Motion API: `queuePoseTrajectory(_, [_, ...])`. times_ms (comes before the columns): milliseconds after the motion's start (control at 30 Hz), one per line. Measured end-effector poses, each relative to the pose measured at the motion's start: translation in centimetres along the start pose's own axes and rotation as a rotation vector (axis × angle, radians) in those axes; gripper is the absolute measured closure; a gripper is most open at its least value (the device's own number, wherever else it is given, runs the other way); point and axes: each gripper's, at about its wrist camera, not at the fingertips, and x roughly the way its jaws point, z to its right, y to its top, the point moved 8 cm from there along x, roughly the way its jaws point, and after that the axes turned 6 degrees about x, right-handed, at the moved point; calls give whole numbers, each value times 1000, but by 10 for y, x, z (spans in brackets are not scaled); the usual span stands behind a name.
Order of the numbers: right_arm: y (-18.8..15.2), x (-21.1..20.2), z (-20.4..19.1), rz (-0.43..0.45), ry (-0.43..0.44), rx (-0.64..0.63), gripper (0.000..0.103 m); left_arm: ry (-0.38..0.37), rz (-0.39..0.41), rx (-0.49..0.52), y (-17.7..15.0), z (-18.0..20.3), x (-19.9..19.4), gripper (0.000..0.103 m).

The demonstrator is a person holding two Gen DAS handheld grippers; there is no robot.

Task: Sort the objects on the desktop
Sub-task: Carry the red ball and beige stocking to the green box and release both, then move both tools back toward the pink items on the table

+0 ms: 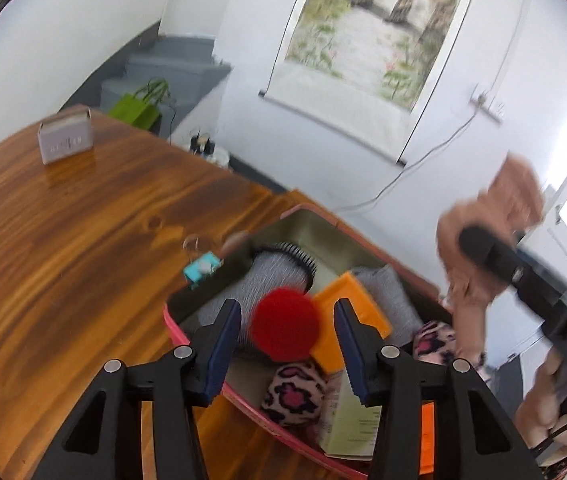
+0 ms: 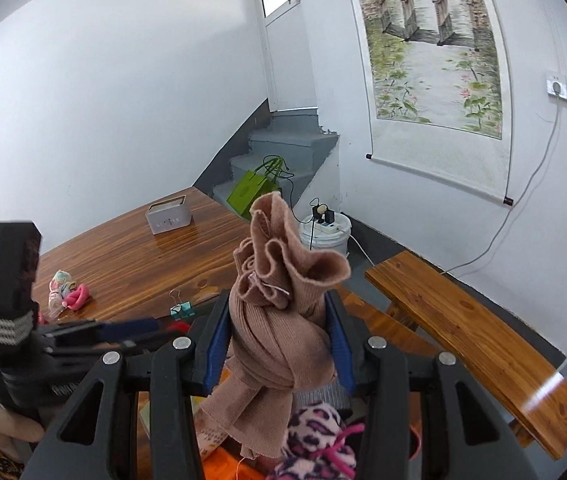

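Observation:
My left gripper [image 1: 287, 320] is open above a pink-rimmed storage box [image 1: 187, 330]. A red pompom [image 1: 285, 322] sits between its fingers, free of both pads, on grey socks, an orange card [image 1: 347, 312] and a black comb in the box. Pink leopard-print socks [image 1: 293, 394] lie at the box's near side. My right gripper [image 2: 279, 340] is shut on a knotted tan sock [image 2: 279, 308] and holds it above the box; it shows blurred in the left wrist view [image 1: 479, 248].
A teal binder clip [image 1: 202, 270] lies on the wooden table [image 1: 83, 248] beside the box. A grey speaker [image 2: 169, 216] stands at the far end. Pink hair ties and small items [image 2: 69, 288] lie at the left. A wooden bench [image 2: 471, 332] runs along the right.

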Motion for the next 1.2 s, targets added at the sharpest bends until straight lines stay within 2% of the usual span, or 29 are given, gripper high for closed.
queuePoseTrajectory(100, [2, 12, -1, -28, -10, -30, 53, 4, 9, -22, -2, -6, -6, 53])
queuePoseTrajectory(333, [13, 56, -15, -105, -60, -115, 50, 86, 75, -35, -13, -34, -48, 53])
queuePoseTrajectory(633, [-14, 81, -24, -240, -48, -106, 50, 199, 116, -136, -46, -103, -92, 53])
queuePoseTrajectory(700, [-14, 76, -24, -235, -60, -93, 50, 224, 124, -165, -54, -120, -104, 53])
queuePoseTrajectory(800, [-3, 56, -36, -174, -57, -76, 50, 262, 137, -213, -68, -147, -122, 53])
queuePoseTrajectory(867, [3, 41, -55, -132, -16, -70, 50, 292, 148, -251, -77, -167, -136, 53])
queuePoseTrajectory(967, [3, 26, -93, -98, 64, -68, 43, 337, 164, -303, -91, -194, -152, 53])
queuePoseTrajectory(1133, [-25, 30, -164, -137, 200, -91, 33, 388, 186, -393, -119, -235, -181, 53])
queuePoseTrajectory(1200, [-39, 39, -189, -170, 241, -93, 32, 417, 189, -417, -130, -248, -192, 53])
